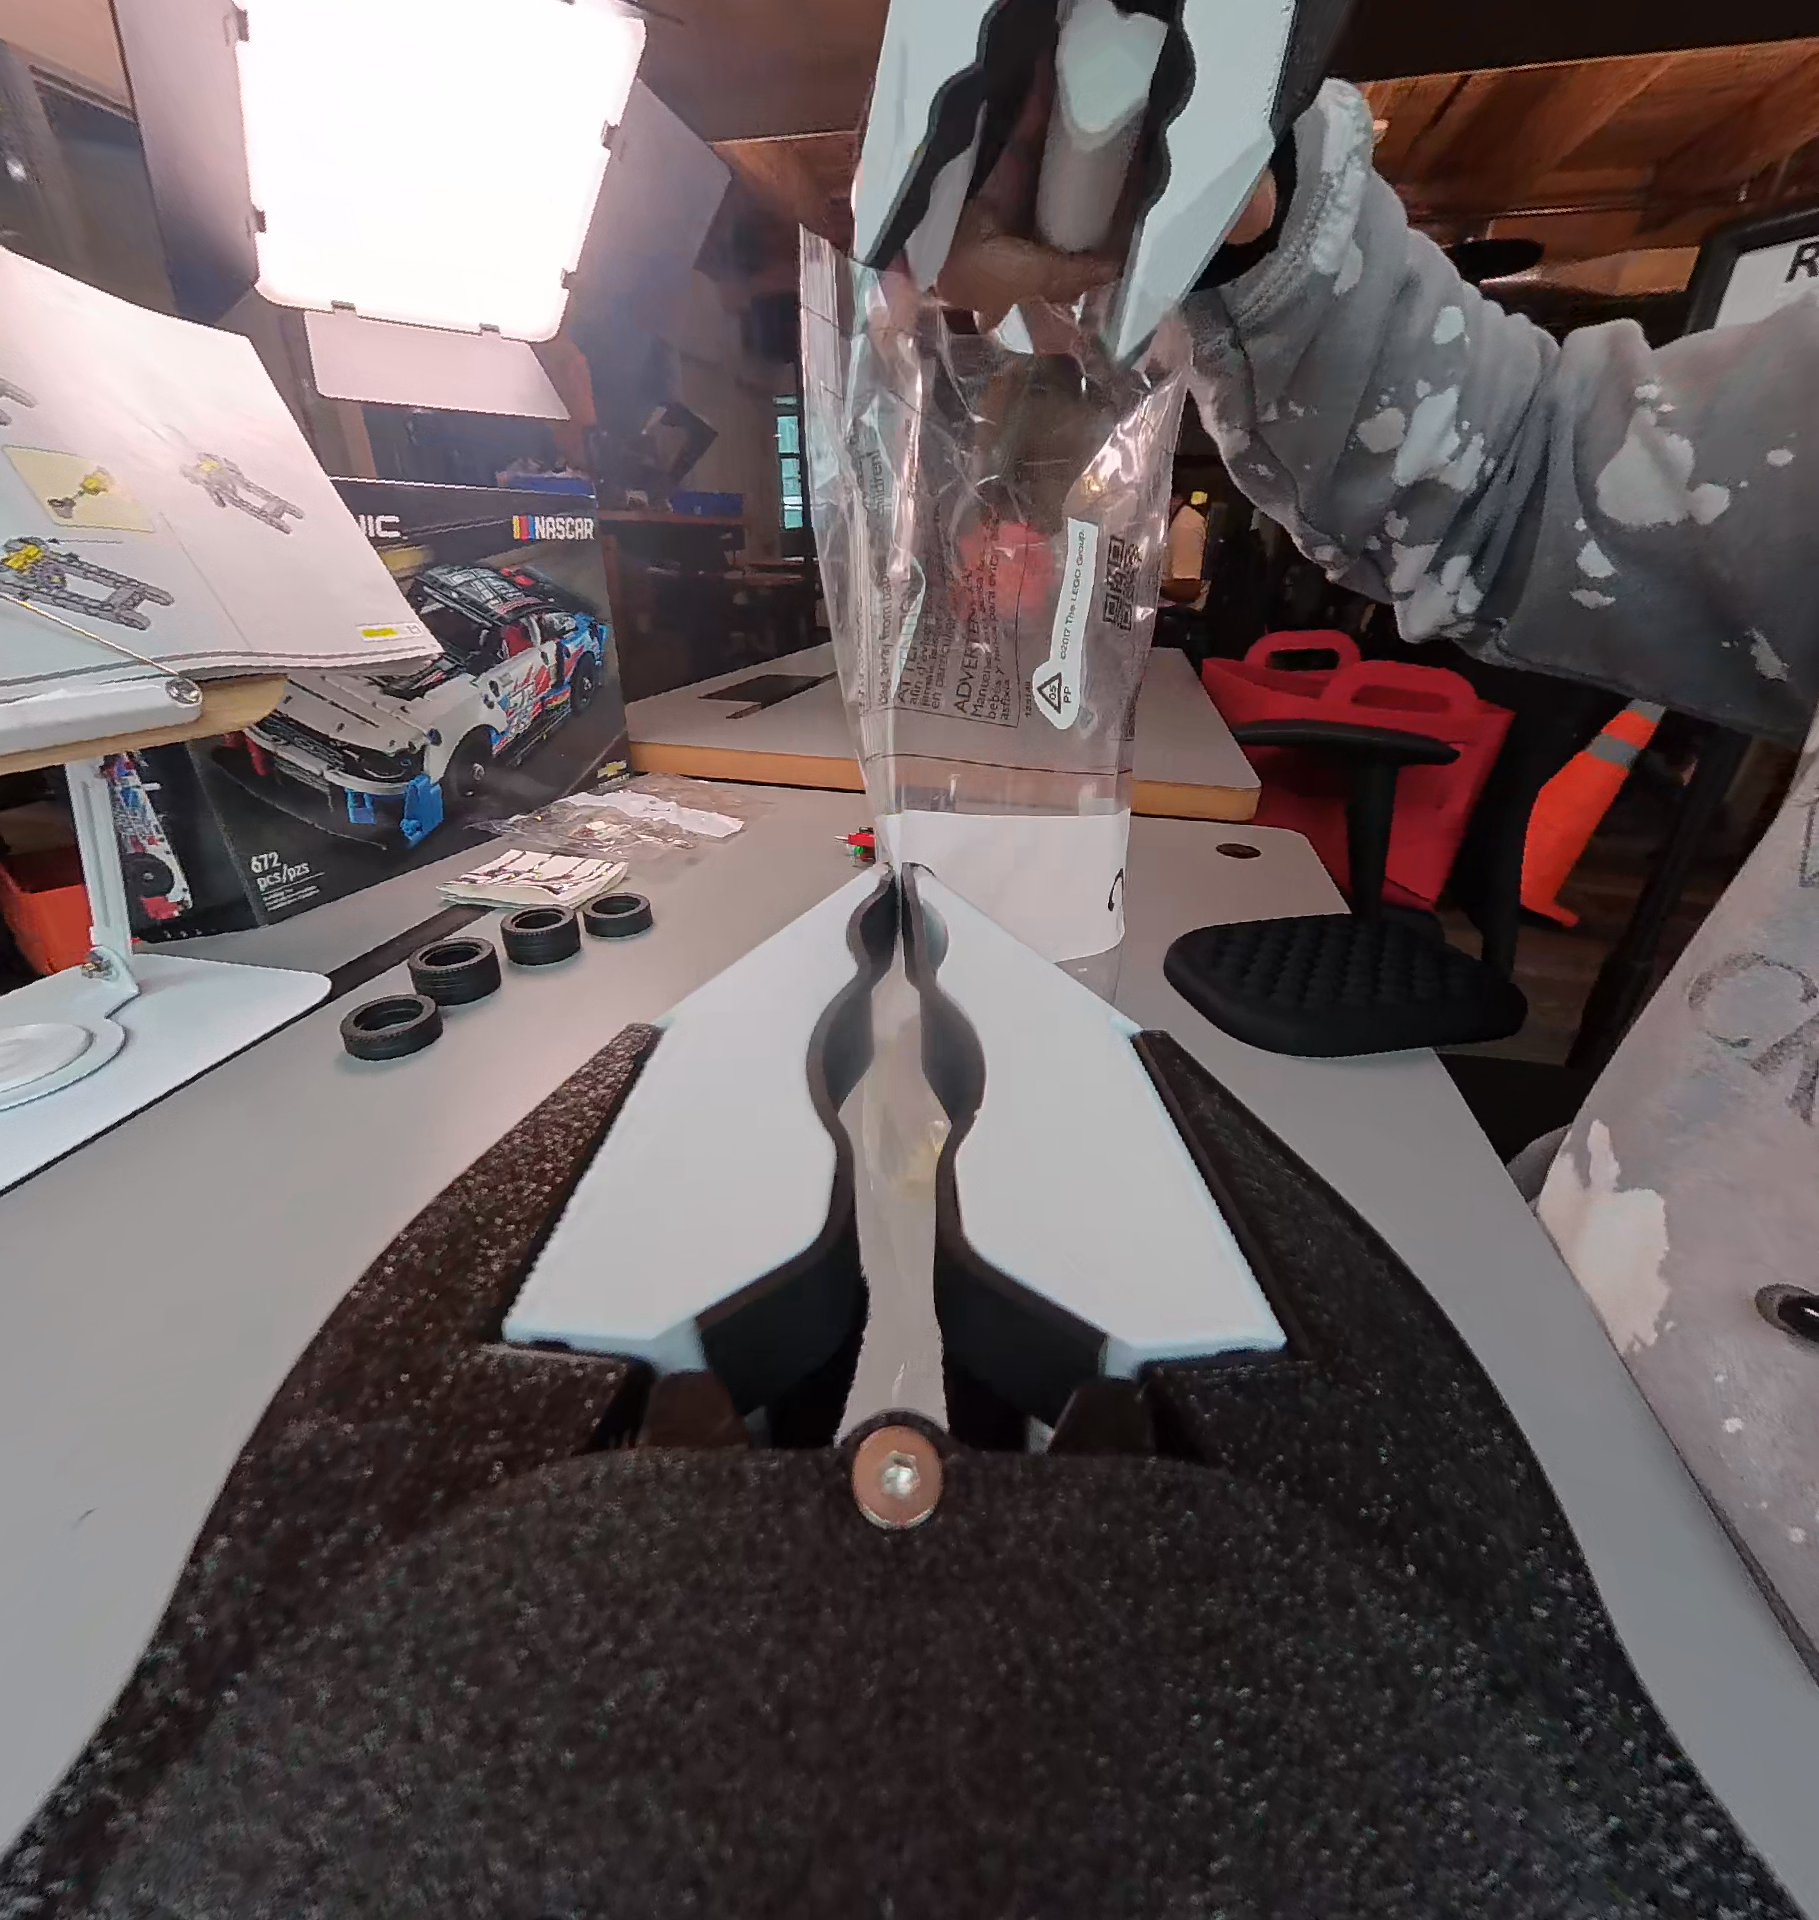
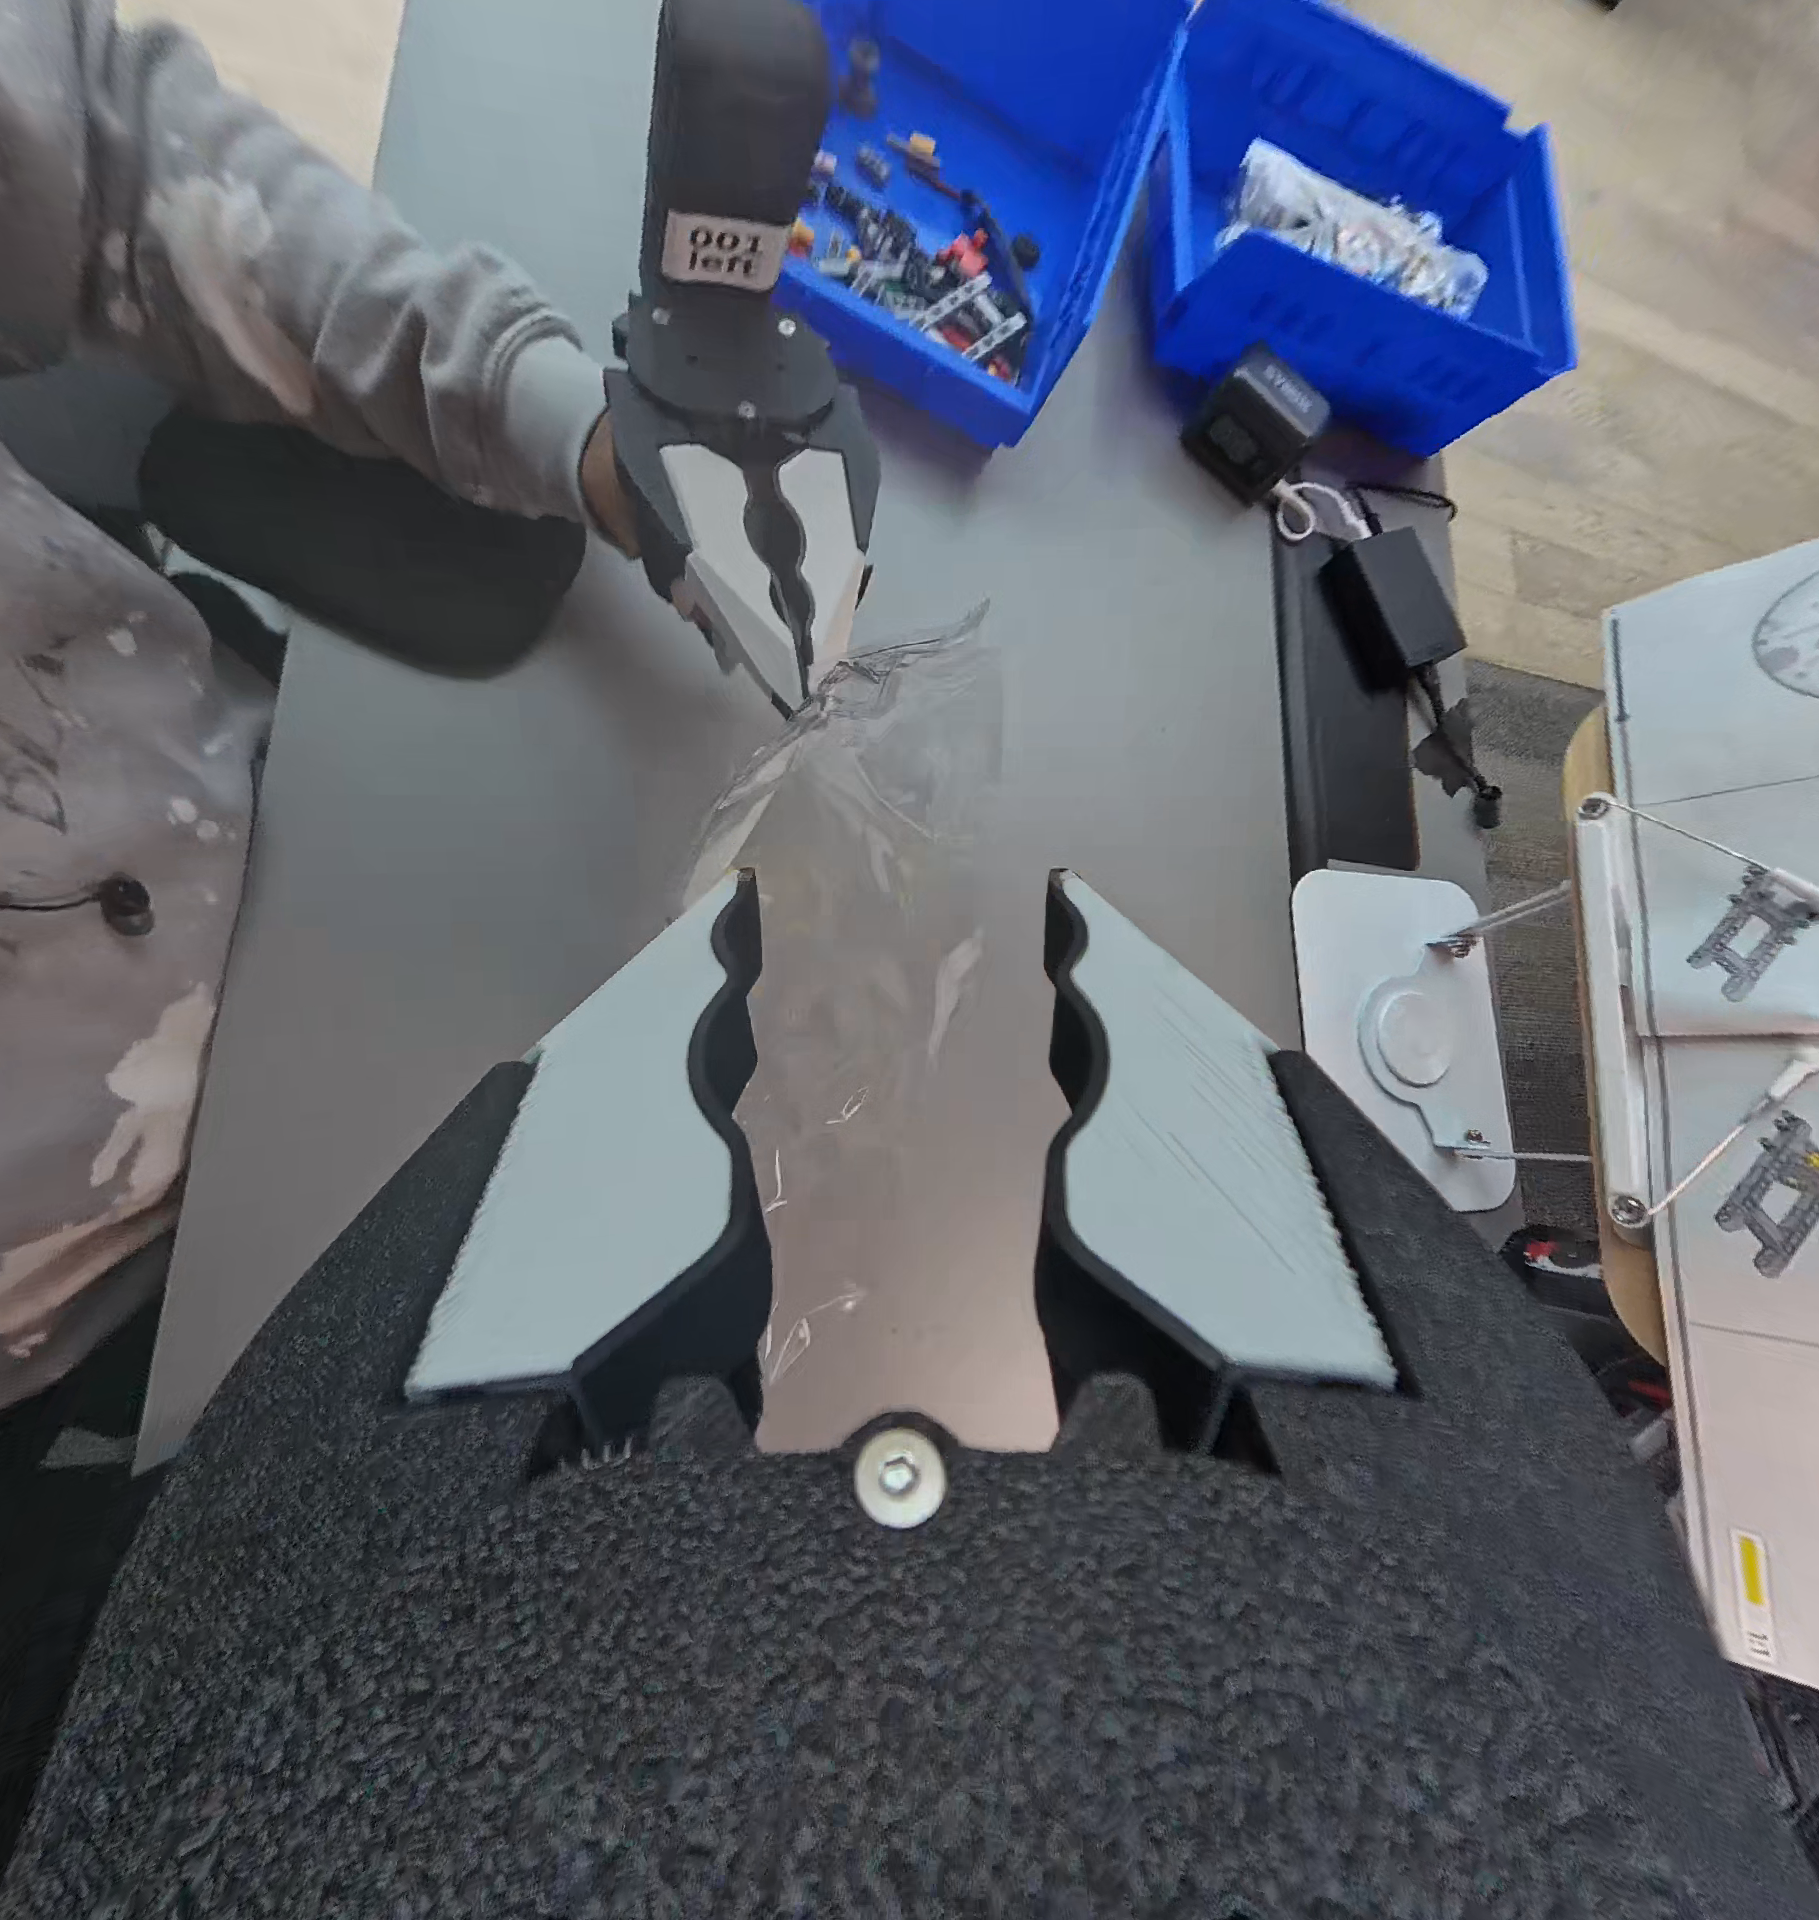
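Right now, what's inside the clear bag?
The clear plastic bag looks empty where it is see-through. The left gripper pinches its bottom edge; the right gripper is open at its top. A white band at the bottom hides anything there.

four tyres [image 1: 511, 961] (in a row), two blue bins [image 2: 1362, 343], one bag [image 1: 988, 644]

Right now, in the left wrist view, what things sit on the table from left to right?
White stand base → four black tires → folded sticker sheet → clear plastic bag pinched by the left hand-held gripper → black padded armrest, just off the table's right edge.
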{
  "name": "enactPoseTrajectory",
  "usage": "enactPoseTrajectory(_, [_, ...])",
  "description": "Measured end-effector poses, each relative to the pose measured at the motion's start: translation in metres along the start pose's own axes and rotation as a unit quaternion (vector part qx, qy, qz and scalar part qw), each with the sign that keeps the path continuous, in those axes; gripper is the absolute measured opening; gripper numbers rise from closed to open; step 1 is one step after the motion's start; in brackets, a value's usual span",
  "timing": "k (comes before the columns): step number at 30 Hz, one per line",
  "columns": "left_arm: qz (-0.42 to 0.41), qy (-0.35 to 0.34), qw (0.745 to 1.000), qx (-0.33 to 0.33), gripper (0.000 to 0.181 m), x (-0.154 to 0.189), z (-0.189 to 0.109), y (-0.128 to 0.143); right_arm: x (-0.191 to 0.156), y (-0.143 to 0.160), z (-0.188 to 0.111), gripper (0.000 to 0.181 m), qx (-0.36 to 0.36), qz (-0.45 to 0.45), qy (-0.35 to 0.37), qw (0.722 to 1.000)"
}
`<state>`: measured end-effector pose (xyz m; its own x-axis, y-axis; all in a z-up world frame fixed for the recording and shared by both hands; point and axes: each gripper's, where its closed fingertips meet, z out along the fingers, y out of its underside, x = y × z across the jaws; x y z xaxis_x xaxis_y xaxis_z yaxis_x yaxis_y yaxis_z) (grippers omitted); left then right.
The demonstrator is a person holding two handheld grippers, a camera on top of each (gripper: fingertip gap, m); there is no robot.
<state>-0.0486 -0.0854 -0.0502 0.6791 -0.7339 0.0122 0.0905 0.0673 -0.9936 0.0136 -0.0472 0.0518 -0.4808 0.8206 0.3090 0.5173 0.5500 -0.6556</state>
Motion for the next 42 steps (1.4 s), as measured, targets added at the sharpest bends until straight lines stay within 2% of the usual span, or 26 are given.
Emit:
enactPoseTrajectory(1, [0.001,-0.009,1.0,0.001,0.0,-0.003,-0.002,-0.001,0.005,0.0,-0.012,0.058,0.029,0.016,0.014,0.999])
enactPoseTrajectory(4, [0.003,-0.035,0.999,0.012,0.0,-0.013,-0.008,-0.004,0.007,0.021,-0.045,0.067,0.108,0.073,0.04,0.991])
enactPoseTrajectory(6, [0.004,-0.053,0.998,0.019,0.0,-0.02,-0.012,-0.006,0.002,0.053,-0.05,0.072,0.137,0.118,0.051,0.982])
enactPoseTrajectory(8, [0.005,-0.059,0.998,0.023,0.0,-0.024,-0.013,-0.005,-0.004,0.096,-0.033,0.074,0.145,0.163,0.063,0.974])
enactPoseTrajectory(10, [0.003,-0.055,0.998,0.019,0.0,-0.024,-0.011,-0.001,-0.018,0.131,0.001,0.071,0.156,0.211,0.049,0.964])
enactPoseTrajectory(13, [0.008,-0.038,0.999,0.003,0.0,-0.019,-0.007,0.008,-0.032,0.155,0.05,0.055,0.187,0.23,0.044,0.954])
enactPoseTrajectory(15, [0.009,-0.025,1.0,-0.012,0.0,-0.015,-0.005,0.014,-0.032,0.155,0.064,0.031,0.218,0.228,0.045,0.948])
enactPoseTrajectory(16, [0.012,-0.02,1.0,-0.019,0.0,-0.013,-0.005,0.017,-0.028,0.15,0.062,0.016,0.242,0.228,0.047,0.942])
enactPoseTrajectory(18, [0.024,-0.016,0.999,-0.032,0.0,-0.011,-0.004,0.021,-0.017,0.14,0.046,0.0,0.294,0.219,0.069,0.928])
enactPoseTrajectory(21, [0.045,-0.021,0.998,-0.047,0.0,-0.013,-0.005,0.027,-0.014,0.126,0.017,0.0,0.38,0.204,0.065,0.9])
enactPoseTrajectory(24, [0.054,-0.017,0.997,-0.061,0.0,-0.013,-0.005,0.032,-0.018,0.131,0.014,0.0,0.398,0.199,0.063,0.893])
enactPoseTrajectory(25, [0.055,-0.013,0.996,-0.064,0.001,-0.012,-0.005,0.034,-0.018,0.135,0.018,0.002,0.396,0.208,0.065,0.892])
enactPoseTrajectory(27, [0.058,-0.004,0.996,-0.066,0.001,-0.009,-0.004,0.036,-0.015,0.141,0.022,0.034,0.399,0.237,0.048,0.885])
enactPoseTrajectory(29, [0.064,0.0,0.996,-0.065,0.0,-0.008,-0.002,0.036,-0.011,0.145,0.025,0.053,0.396,0.257,0.03,0.881])
enactPoseTrajectory(34, [0.081,0.014,0.995,-0.063,0.0,-0.001,0.001,0.036,0.004,0.142,0.029,0.062,0.407,0.277,0.006,0.87])
enactPoseTrajectory(35, [0.082,0.012,0.995,-0.064,0.0,-0.002,0.001,0.036,0.009,0.14,0.022,0.059,0.422,0.279,0.011,0.863])
enactPoseTrajectory(36, [0.082,0.011,0.995,-0.064,0.0,-0.002,0.001,0.035,0.012,0.139,0.016,0.046,0.43,0.278,0.016,0.859])
enactPoseTrajectory(37, [0.083,0.009,0.994,-0.066,0.0,-0.003,0.0,0.036,0.011,0.137,0.011,0.025,0.433,0.269,0.012,0.86])
enactPoseTrajectory(39, [0.082,0.008,0.994,-0.071,0.0,-0.004,0.0,0.037,0.0,0.129,0.002,0.001,0.446,0.247,-0.012,0.86])
enactPoseTrajectory(42, [0.077,0.006,0.994,-0.079,0.0,-0.01,-0.004,0.038,-0.007,0.124,-0.014,0.0,0.476,0.224,-0.018,0.85])
